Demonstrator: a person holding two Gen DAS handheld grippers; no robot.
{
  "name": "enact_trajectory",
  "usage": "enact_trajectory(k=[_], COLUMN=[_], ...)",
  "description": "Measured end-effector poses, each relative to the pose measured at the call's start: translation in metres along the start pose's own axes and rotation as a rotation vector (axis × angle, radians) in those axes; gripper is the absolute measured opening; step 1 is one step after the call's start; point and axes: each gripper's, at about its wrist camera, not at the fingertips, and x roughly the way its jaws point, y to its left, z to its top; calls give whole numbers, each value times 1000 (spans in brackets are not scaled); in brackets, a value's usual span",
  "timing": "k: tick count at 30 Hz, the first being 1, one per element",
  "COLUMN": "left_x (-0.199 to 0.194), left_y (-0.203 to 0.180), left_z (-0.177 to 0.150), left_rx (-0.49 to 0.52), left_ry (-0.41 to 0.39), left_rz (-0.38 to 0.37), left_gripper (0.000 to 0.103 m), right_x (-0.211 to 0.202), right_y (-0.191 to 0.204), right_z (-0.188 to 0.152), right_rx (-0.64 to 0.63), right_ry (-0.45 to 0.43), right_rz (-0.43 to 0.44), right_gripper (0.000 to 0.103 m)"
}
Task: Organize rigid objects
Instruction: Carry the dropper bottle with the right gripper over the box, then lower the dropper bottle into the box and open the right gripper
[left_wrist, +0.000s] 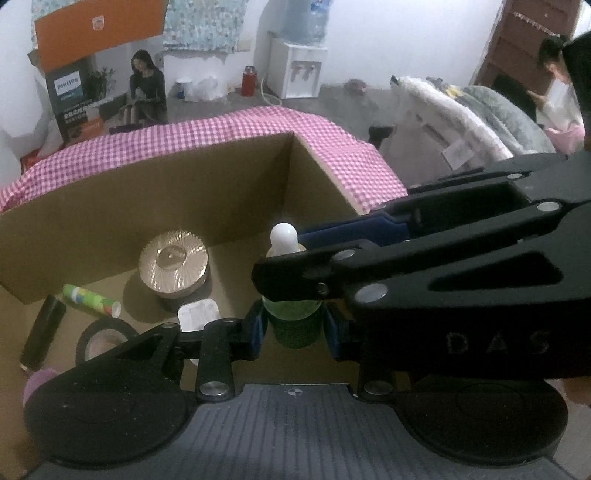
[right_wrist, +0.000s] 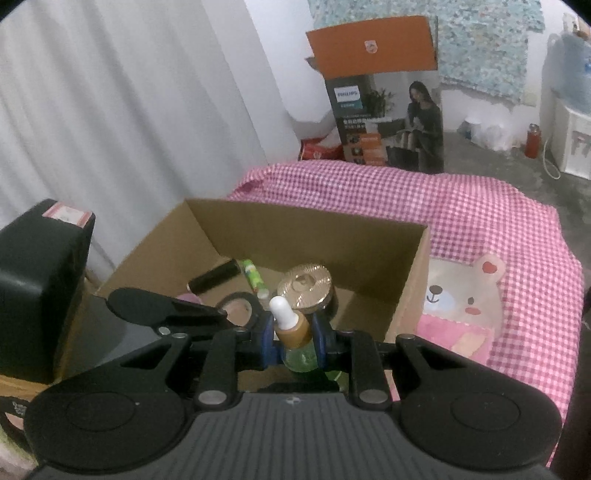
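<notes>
1. Both tongs are clamped on the same thing: a small green glass dropper bottle (right_wrist: 301, 354) with a tan collar and a white rubber bulb. The left tongs (left_wrist: 295, 326) pinch its green body between blue pads, nearly closed. The right tongs (right_wrist: 294, 341) squeeze it higher up, around the collar and shoulder, also close to shut.
2. The bottle stands upright, held over the near part of an open brown cardboard box (left_wrist: 110, 206).
3. On the box floor just past it: a black roll of tape (left_wrist: 99, 338) lying flat, a small white square packet (left_wrist: 197, 314), a green printed tube (left_wrist: 92, 300) on its side and a black cylinder (left_wrist: 42, 334) beside that.
4. A bit further in sits a round dark jar with a ribbed gold lid (right_wrist: 304, 286).
5. The box rests on a pink-and-white checked cloth (right_wrist: 480, 225) covering the worktop.
6. Beyond that, a tall printed carton with an orange flap (right_wrist: 384, 110) stands on the floor, and a white water dispenser (left_wrist: 297, 68) by the far wall.
</notes>
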Motion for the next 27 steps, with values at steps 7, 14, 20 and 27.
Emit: enact_trajectory(k=[7,14,20,27], left_x=[2,-6,-32,-83], left_y=[-4,-13,-21,-33], left_z=[-1,-2,-10,-37], left_rx=[9,30,57,117], left_ry=[6,-24,-92,-186], left_rz=[-2,-4,14,56], left_gripper=[36,44,74,95], right_x=[6,-3,-38,-100], right_y=[1,1,4,34], right_z=[4,4,-9,-43], right_rx=[-33,-15,69,103], right_ry=[44,7,-101,-301], right_rz=[-52,-59,-38,-44], right_gripper=[26,26,27,63])
